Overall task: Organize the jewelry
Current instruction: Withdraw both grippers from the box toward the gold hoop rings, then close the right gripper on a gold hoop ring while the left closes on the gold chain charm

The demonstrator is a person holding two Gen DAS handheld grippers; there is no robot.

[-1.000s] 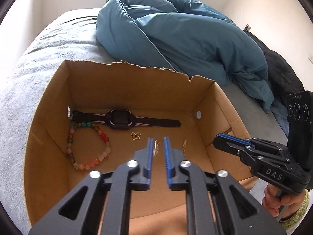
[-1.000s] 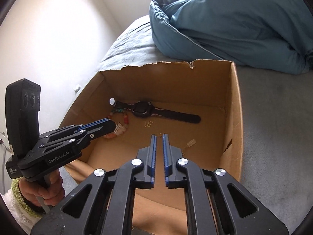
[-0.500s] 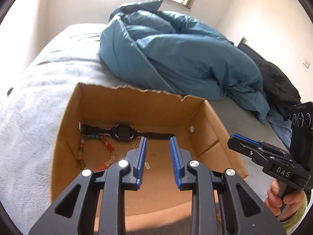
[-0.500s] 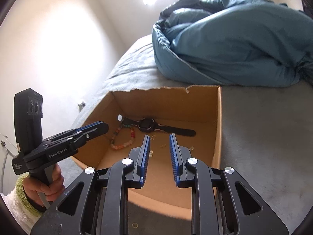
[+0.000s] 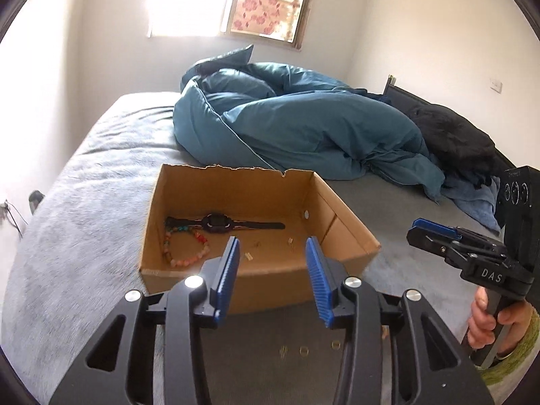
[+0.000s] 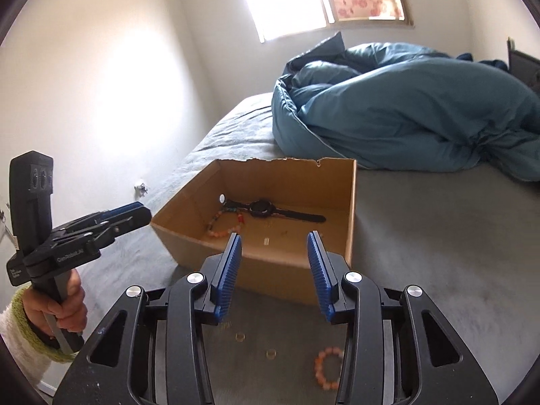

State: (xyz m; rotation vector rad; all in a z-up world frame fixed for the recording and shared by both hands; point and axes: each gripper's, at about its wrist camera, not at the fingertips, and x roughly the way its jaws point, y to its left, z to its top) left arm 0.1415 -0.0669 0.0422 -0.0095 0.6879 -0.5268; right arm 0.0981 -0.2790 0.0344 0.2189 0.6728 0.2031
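A cardboard box (image 5: 270,280) sits on the grey bed; it also shows in the right wrist view (image 6: 297,266). Inside lie a black watch (image 5: 219,224), a coloured bead bracelet (image 5: 184,246) and small gold earrings (image 5: 249,255). On the bed in front of the box lie small gold rings (image 5: 303,350) (image 6: 240,337) and a pink bead bracelet (image 6: 325,368). My left gripper (image 5: 272,263) is open and empty, held back from the box. My right gripper (image 6: 274,260) is open and empty, also short of the box.
A heaped teal duvet (image 5: 303,128) lies behind the box. Dark clothes (image 5: 455,138) lie at the far right by a headboard. White walls and a window (image 5: 266,3) stand behind the bed.
Both grippers have pulled back and up out of the box and opened wide. The rings and pink bracelet in front of the box have come into view.
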